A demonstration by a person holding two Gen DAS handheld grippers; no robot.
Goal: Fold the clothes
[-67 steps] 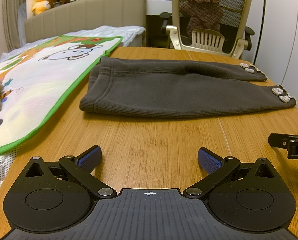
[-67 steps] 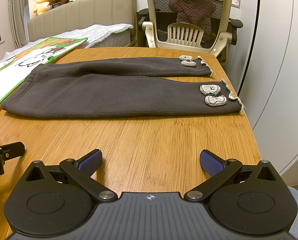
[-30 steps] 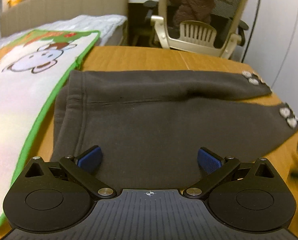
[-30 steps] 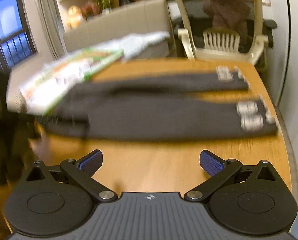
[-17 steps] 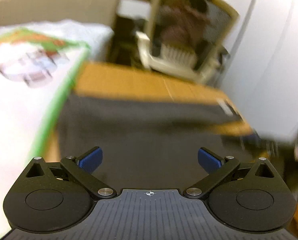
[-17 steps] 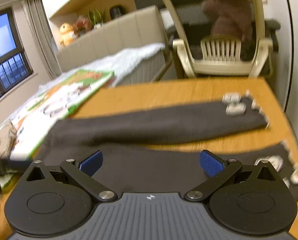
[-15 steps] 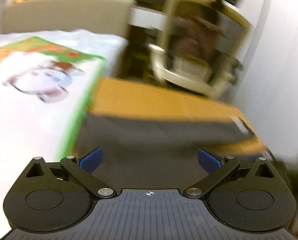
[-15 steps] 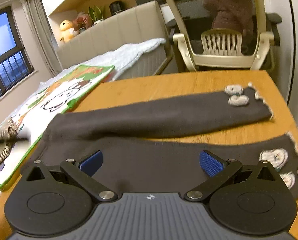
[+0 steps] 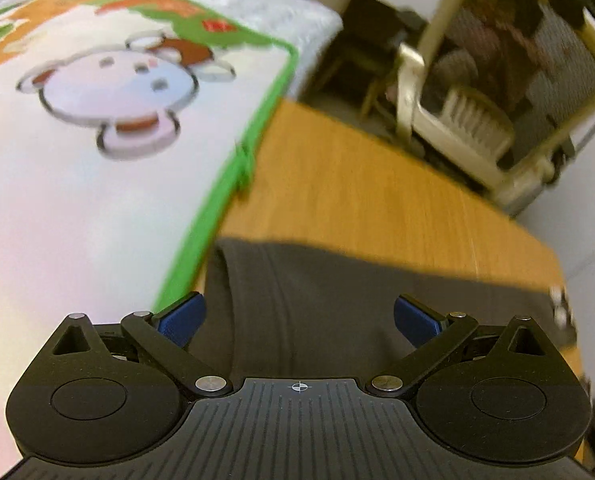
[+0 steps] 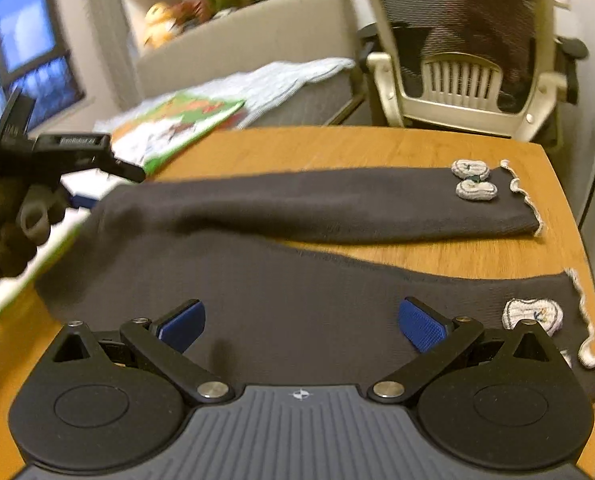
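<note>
Left tool (image 9: 297, 318) and right tool (image 10: 302, 322) both gape wide.

Both wrist views look forward, low and close over the trousers (image 9: 337, 300) (image 10: 297, 280); both share the worktop (image 9: 357, 200) (image 10: 337, 148) and chair (image 9: 477, 112) (image 10: 457, 72) beyond.

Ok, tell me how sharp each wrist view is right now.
Left wrist view: motion-smeared; the cartoon mat, chair and dark trousers are soft, only the left tool is crisp. Right wrist view: sharper; the right tool and cuff patches read clearly, while the left edge and shelf blur. Both bow from the fisheye.
</note>
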